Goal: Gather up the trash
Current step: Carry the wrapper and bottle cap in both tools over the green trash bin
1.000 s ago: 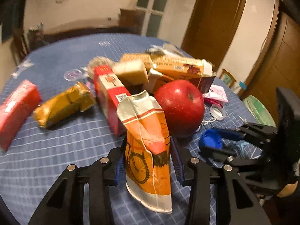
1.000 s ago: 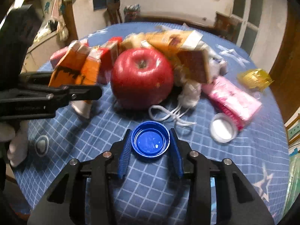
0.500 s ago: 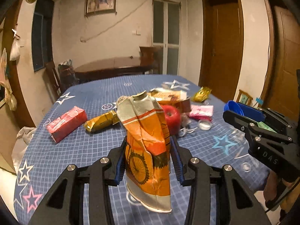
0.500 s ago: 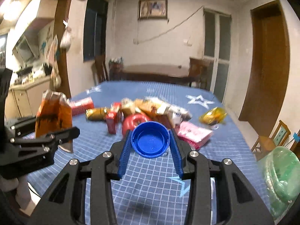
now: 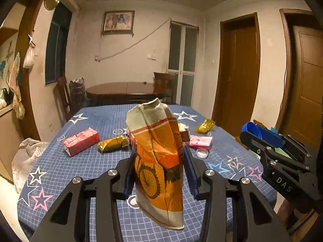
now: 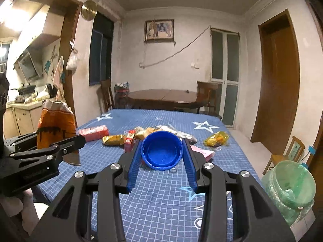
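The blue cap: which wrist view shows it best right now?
The right wrist view. The blue cap sits centred between the right gripper fingers, its open side facing the camera, rim and inside clear. The left wrist view catches only a sliver of it at the right edge, side-on, atop the other gripper's fingers.

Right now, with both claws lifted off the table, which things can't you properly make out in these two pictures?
- Items behind the orange paper bag: left view, the bag covers the pile's middle.
- Pile behind the blue cap: right view, the cap hides it; what shows is blurred.
- Green-lined bin: right view, its contents are not visible and the frame edge crops it.
- Print on the red carton: too small to read.
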The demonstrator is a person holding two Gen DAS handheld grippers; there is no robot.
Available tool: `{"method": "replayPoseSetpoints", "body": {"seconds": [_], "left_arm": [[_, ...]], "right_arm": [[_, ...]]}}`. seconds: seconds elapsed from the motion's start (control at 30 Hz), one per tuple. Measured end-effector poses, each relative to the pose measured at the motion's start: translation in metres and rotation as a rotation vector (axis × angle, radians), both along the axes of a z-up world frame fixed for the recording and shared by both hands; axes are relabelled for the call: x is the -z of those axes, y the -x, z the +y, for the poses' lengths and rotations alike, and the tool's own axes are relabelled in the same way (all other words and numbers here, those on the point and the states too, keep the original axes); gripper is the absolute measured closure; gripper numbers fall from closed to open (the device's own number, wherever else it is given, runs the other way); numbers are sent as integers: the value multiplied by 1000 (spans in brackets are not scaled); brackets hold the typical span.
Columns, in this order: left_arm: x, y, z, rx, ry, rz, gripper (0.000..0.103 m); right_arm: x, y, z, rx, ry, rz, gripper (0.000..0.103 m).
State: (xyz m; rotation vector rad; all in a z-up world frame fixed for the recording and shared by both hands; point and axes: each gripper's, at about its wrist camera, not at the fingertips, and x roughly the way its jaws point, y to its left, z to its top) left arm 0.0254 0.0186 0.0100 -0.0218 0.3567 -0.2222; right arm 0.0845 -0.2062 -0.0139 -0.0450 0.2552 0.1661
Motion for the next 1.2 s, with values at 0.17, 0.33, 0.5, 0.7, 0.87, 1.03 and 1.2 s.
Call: {"method": "replayPoseSetpoints", "body": {"seconds": [0.17,0.33,0.5,0.7,0.87,1.03,1.2], "left_arm": [[-9,9,-2,-13,-4,-27,59],[-10,8,-2,-11,-6,-14,59],[-5,-1,-3,-6,-7,-5,59],[0,-19,-17,19,-17,23,59],[0,-38,-44,64,-24,37,59],[-4,-57,-86,122,-36,33,59],[-6,-76,-143,198,-51,31,59]], "right_arm": [[0,5,-1,15,-7,-28,65],[3,5,-3,17,-12,-31,65],[4,4,-5,18,-12,-22,65],[5,2,-16,22,-13,-5,65],[3,-3,-39,55,-11,12,65],[4,-6,-73,112,-5,27,65],[1,-8,-114,188,5,44,65]]}}
